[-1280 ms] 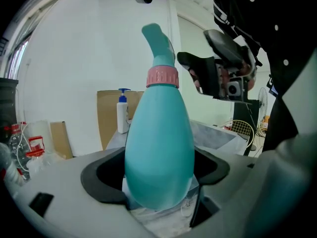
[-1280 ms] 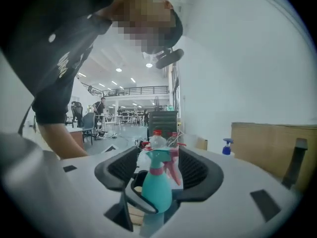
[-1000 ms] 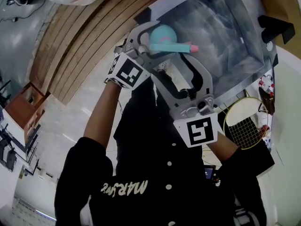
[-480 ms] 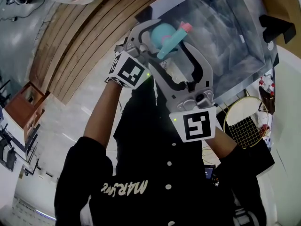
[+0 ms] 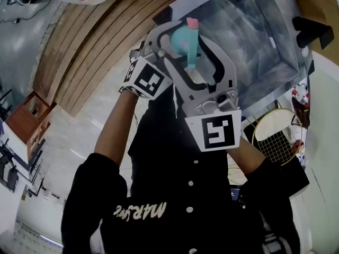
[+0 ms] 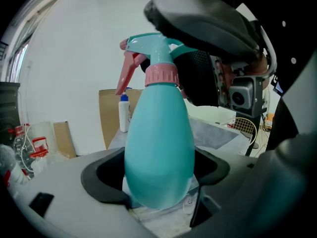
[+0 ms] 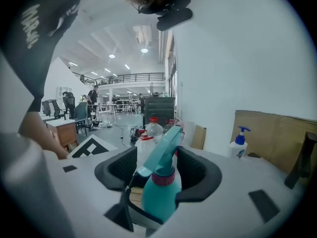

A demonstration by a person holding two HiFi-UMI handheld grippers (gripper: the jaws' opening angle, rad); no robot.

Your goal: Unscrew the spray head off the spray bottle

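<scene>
Left gripper [image 6: 158, 178] is clamped on the fat lower body of the teal spray bottle [image 6: 158, 148], one pad on either side, bottle upright in the left gripper view. It's held up in the air, at about 12 o'clock in the head view, not resting on anything I can see.

Right gripper [image 7: 157, 170] comes in over the top. Its jaws are closing, fairly wide apart, with the spray head [image 7: 161, 150] between them; the pads look to be touching it on both sides, just above the pink collar [image 7: 163, 178].

In the head view the pink nozzle tip [image 5: 192, 22] points to 12 o'clock. In the left gripper view the pink trigger [image 6: 126, 73] hangs toward 7 o'clock.

Background: pump bottle [image 7: 239, 144] at 3 o'clock in the right gripper view; racket [image 5: 275, 139] at 4 o'clock in the head view.
</scene>
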